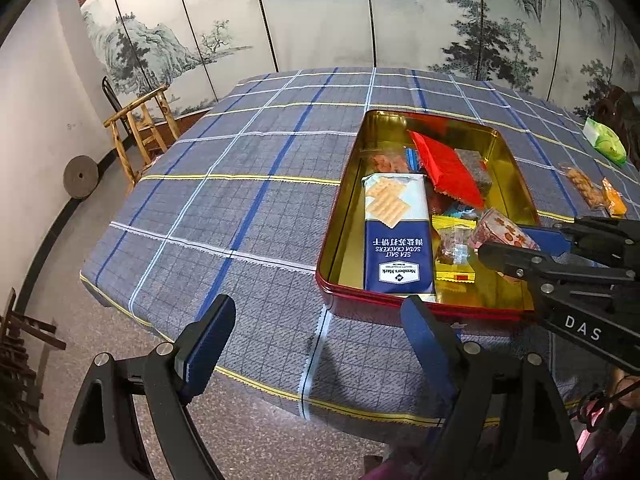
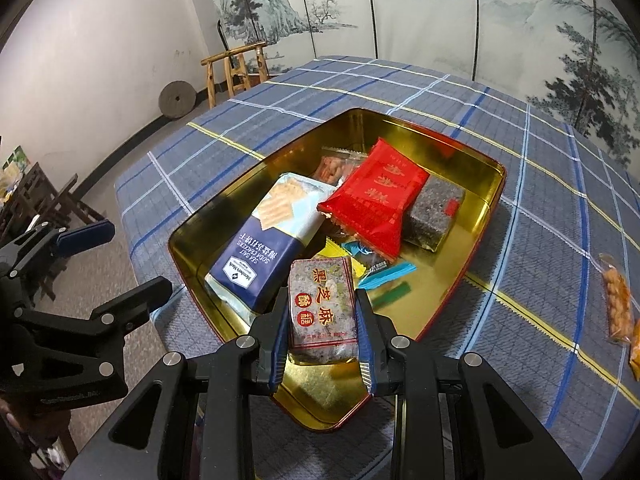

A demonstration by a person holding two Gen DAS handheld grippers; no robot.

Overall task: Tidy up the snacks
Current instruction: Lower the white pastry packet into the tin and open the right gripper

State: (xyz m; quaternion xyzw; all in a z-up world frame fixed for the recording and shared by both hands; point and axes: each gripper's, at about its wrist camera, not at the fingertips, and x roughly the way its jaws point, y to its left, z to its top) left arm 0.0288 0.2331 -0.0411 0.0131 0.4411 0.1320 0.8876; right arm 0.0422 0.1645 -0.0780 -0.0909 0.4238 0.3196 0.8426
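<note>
A red tin with a gold inside (image 1: 348,200) (image 2: 476,216) sits on the checked tablecloth and holds several snacks: a blue soda cracker pack (image 1: 398,236) (image 2: 264,248), a red packet (image 1: 448,168) (image 2: 376,196) and a dark sesame block (image 2: 434,216). My right gripper (image 2: 323,320) (image 1: 516,246) is shut on a black sesame cake pack (image 2: 323,312) (image 1: 502,232), held over the tin's near end. My left gripper (image 1: 320,340) (image 2: 120,256) is open and empty, at the near table edge left of the tin.
Peanut snack packets (image 1: 584,186) (image 2: 618,300) and an orange packet (image 1: 614,202) lie on the cloth right of the tin. A green packet (image 1: 606,142) lies further back. A wooden chair (image 1: 140,128) and a stone wheel (image 1: 80,176) stand by the wall on the left.
</note>
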